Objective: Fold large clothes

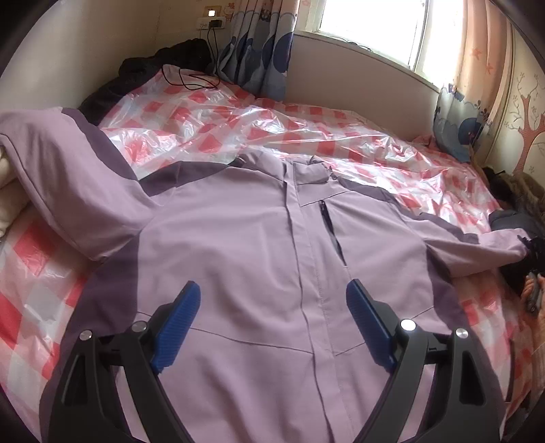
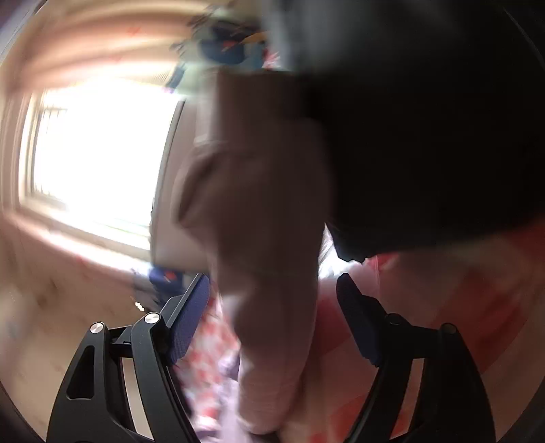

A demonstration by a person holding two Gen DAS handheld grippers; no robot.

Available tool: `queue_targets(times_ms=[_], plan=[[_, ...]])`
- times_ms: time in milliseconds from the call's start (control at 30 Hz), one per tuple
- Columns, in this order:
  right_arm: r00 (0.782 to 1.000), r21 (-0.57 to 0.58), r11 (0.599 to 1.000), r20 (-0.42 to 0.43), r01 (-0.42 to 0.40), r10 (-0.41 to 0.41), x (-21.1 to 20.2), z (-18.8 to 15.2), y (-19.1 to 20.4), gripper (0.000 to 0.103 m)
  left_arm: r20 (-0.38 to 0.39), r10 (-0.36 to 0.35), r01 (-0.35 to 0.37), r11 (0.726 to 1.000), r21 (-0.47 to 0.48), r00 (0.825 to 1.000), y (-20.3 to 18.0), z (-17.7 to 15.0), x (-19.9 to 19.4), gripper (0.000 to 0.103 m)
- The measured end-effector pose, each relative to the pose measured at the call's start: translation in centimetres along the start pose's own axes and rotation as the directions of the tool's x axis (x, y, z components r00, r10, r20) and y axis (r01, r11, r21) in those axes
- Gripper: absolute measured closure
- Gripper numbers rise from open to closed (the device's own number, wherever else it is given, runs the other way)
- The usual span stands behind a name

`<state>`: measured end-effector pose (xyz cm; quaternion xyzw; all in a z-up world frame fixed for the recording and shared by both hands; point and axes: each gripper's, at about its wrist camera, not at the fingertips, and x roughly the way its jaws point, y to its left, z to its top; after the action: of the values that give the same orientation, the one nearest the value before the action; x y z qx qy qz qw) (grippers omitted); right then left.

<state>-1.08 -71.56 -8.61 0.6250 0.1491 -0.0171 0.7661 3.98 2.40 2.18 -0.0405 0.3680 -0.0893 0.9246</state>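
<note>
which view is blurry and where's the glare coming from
Left wrist view: sharp, the jacket clear, fisheye bending the edges, the window blown out white. Right wrist view: heavy motion blur, a smeared sleeve between the open right tool fingers, window glare washing out the left side.

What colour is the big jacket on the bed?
The jacket is light purple with darker purple panels at the shoulders and sides. The left wrist view shows it best.

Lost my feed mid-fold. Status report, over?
Left gripper open, above jacket front. Right gripper open, blurred sleeve between jaws. Jacket spread flat on bed, unfolded. Nothing blocking.
</note>
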Motion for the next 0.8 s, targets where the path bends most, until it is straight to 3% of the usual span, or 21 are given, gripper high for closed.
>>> queue_targets(times_ms=[333,467,500,533,567,600,633,800], plan=[[0.998,-0.070,0.996,0.017,0.057,-0.056,0.5,-0.8,0.1,0.029,0.032,0.126,-0.129,0.988,0.086,0.991,0.2,-0.9,-0.2,0.019],[0.996,-0.111,0.990,0.037,0.086,-0.083,0.6,1.0,1.7,0.030,0.041,0.135,-0.138,0.986,0.090,0.990,0.6,-1.1,-0.1,0.016],[0.996,-0.123,0.988,0.041,0.089,-0.084,0.6,1.2,1.8,0.038,0.043,0.138,-0.142,0.986,0.092,0.989,0.6,-1.2,-0.1,0.016],[0.996,-0.143,0.986,0.044,0.086,-0.080,0.5,1.3,2.1,0.054,0.045,0.148,-0.151,0.984,0.098,0.988,0.6,-1.2,-0.1,0.015],[0.995,-0.159,0.983,0.041,0.093,-0.087,0.5,1.5,2.5,0.061,0.048,0.157,-0.161,0.981,0.104,0.986,0.6,-1.2,-0.1,0.015],[0.995,-0.173,0.980,0.042,0.100,-0.094,0.3,1.6,2.7,0.079,0.049,0.161,-0.166,0.980,0.107,0.986,0.5,-1.2,-0.1,0.015],[0.994,-0.184,0.978,0.044,0.103,-0.097,0.3,1.8,3.0,0.084,0.049,0.163,-0.167,0.980,0.108,0.985,0.5,-1.2,-0.1,0.015],[0.994,-0.311,0.947,0.088,0.085,-0.061,0.4,0.8,7.6,0.089,0.052,0.151,-0.155,0.983,0.101,0.987,0.4,-1.2,-0.3,0.015]])
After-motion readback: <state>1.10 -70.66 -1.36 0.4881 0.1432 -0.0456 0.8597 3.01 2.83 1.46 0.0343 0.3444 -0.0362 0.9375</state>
